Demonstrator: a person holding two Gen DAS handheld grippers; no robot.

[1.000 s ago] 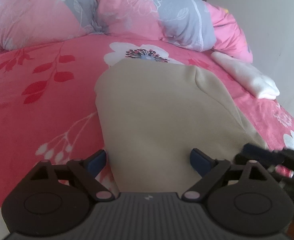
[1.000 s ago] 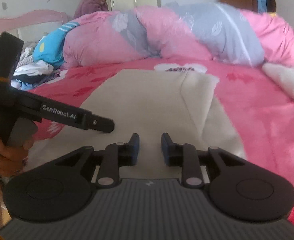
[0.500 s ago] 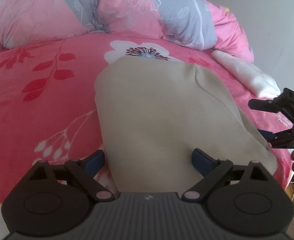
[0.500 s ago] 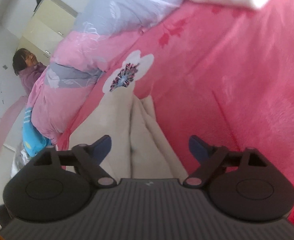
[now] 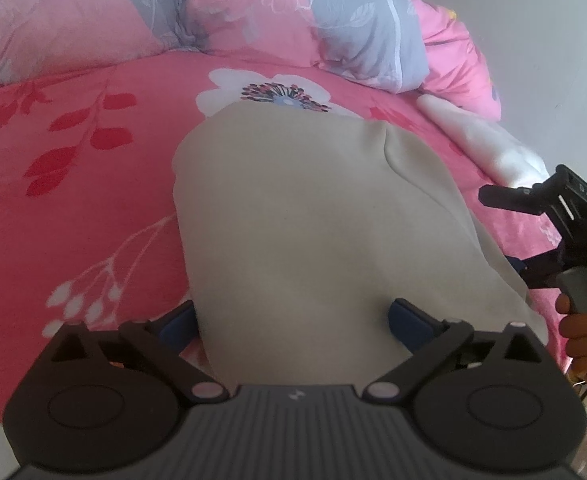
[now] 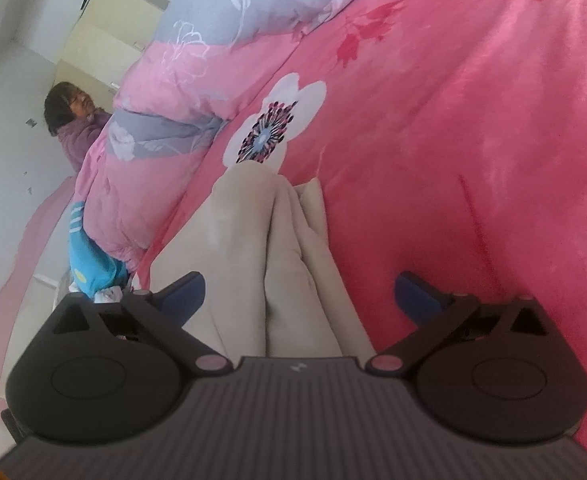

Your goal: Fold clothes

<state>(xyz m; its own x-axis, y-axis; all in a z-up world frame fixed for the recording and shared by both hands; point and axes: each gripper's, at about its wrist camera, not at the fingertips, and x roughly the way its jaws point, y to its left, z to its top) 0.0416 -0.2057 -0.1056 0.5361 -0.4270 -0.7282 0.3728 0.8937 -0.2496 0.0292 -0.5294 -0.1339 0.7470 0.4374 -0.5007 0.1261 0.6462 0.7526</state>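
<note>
Beige garment (image 5: 293, 216): flat on pink bedsheet (image 5: 73, 200), one side folded over. Left gripper (image 5: 293, 320) and right gripper (image 6: 299, 292): fingers spread wide, holding nothing. Risk: pinching one layer only, so the fold slips apart.

1. The left gripper (image 5: 291, 322) has a ribbed dark-grey body, black linkage arms, pale pink pivot pins and blue fingers (image 5: 407, 316).
2. The right gripper (image 6: 299, 294) looks identical; from the left wrist view its black frame shows white lettering and a grey trigger (image 5: 579, 290).
</note>
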